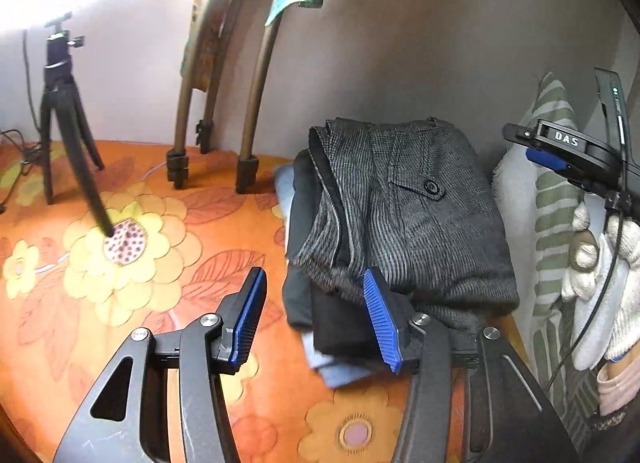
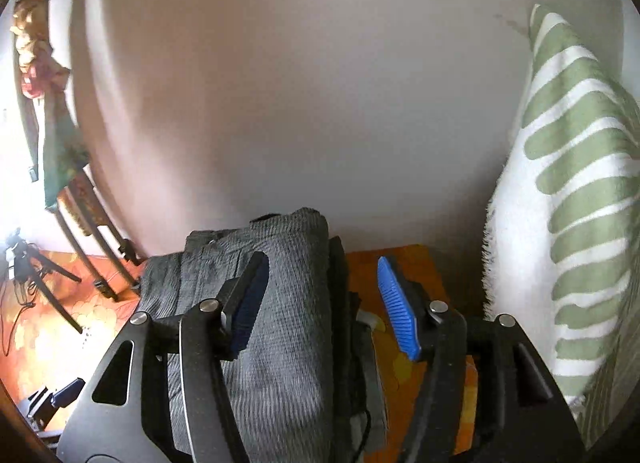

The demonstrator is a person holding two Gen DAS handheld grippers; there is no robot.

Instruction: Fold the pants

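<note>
- Your pants (image 1: 404, 207) lie folded on top of a pile on the bed (image 1: 132, 263), by the wall.
- Both grippers, left (image 1: 316, 319) and right (image 2: 324, 303), gape empty.
- Folding looks done.

The folded pants (image 1: 404, 203) lie on top of a stack of other folded clothes (image 1: 332, 343), which rests on the bedspread (image 1: 120, 303) against the wall. Left of the pants, a small tripod (image 1: 64, 111) stands on the bedspread, with larger tripod legs (image 1: 224, 83) leaning on the wall between them. Right of the pants, a pillow (image 2: 568, 191) stands upright.
</note>
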